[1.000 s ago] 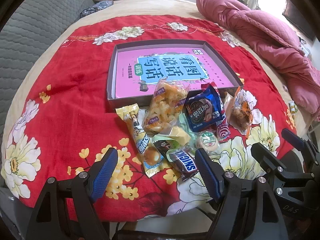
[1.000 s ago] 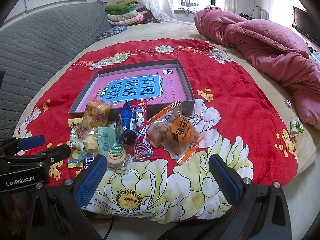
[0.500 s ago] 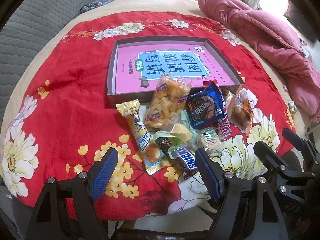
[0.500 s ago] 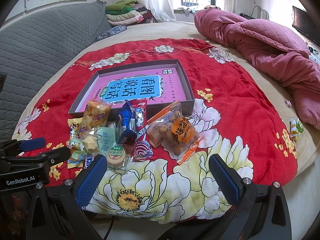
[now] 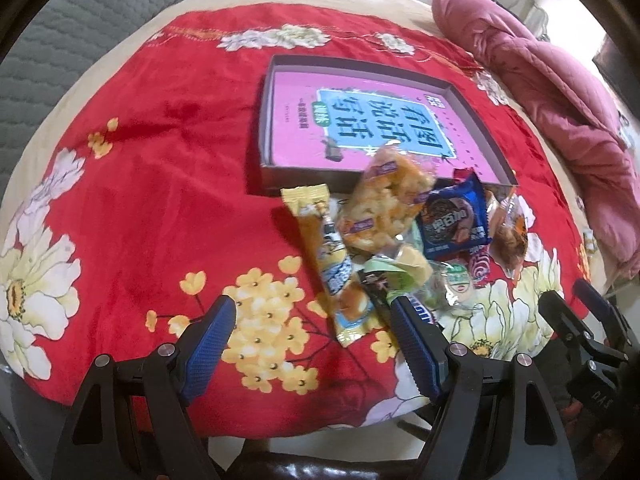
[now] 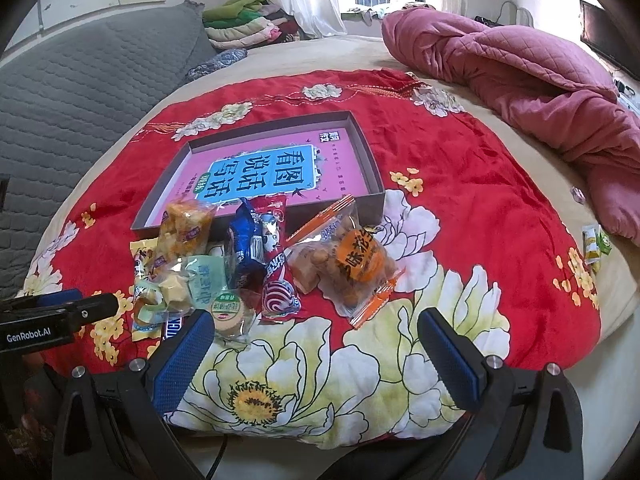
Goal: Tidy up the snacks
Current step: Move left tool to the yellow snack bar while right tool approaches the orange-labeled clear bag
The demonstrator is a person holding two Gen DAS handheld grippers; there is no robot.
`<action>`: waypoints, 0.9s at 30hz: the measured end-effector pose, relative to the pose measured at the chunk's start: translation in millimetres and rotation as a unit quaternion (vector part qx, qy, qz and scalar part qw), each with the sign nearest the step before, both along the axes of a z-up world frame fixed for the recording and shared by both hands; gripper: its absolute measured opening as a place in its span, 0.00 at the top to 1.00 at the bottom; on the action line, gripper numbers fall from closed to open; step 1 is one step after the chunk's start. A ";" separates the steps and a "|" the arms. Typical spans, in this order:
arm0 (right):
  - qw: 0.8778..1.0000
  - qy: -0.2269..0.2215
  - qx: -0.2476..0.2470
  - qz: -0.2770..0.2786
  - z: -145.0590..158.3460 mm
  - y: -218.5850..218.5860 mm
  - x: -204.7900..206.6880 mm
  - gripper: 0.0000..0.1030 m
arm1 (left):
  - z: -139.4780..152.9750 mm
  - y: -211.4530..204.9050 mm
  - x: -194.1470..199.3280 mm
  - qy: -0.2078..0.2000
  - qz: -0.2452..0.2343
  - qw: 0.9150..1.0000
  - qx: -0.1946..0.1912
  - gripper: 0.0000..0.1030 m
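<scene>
A: The snacks (image 6: 256, 264) sit in one heap on the red blanket (image 6: 480, 216), pressed against the near wall of the box (image 6: 374, 172), none inside yet.

B: Left gripper (image 5: 312, 344) hangs over the blanket's near edge, jaws wide apart, nothing between them. Its right finger covers the end of the dark bar (image 5: 378, 286).

A: Right gripper (image 6: 316, 354) is spread too, empty, low by the round cake (image 6: 228, 312).

B: The risk, I'd say, is overlap. The wrappers look slippery, so closing on one could drag its neighbours, or catch only a crimped end and drop the pack short of the box.
</scene>
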State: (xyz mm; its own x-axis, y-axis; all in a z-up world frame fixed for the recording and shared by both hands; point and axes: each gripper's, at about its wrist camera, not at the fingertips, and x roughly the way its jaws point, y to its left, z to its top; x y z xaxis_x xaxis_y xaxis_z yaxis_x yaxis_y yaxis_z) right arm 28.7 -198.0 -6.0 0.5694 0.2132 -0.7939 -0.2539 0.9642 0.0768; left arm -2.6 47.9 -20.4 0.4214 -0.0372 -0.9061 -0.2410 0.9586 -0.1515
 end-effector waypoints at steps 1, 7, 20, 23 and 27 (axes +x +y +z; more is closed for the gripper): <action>1.000 0.001 0.001 -0.001 -0.5 -0.4 0.5 0.01 | -1.1 2.9 -0.2 0.001 0.003 1.000 -0.002 0.22; 1.000 0.010 0.009 -0.003 -4.0 -2.8 6.1 0.01 | -9.6 23.1 1.6 0.009 0.032 0.999 -0.032 0.22; 0.998 0.037 0.042 -0.025 -11.0 -24.7 38.2 0.01 | -23.0 27.6 16.4 0.021 0.042 0.996 -0.070 0.22; 0.999 0.039 0.013 -0.012 -15.5 -23.4 51.2 0.01 | -23.9 28.5 23.8 0.019 0.045 0.996 -0.076 0.22; 0.999 0.037 -0.021 0.025 -22.2 -16.7 62.6 0.01 | -29.2 27.8 33.6 0.026 0.045 0.994 -0.093 0.22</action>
State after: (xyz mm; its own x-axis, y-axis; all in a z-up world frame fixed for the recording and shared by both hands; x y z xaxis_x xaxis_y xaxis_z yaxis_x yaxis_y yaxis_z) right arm 91.4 -214.6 -28.2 0.4978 0.2060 -0.8425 -0.2966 0.9532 0.0578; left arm 31.0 75.7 -49.6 0.3830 -0.1703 -0.9079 -0.3369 0.8894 -0.3089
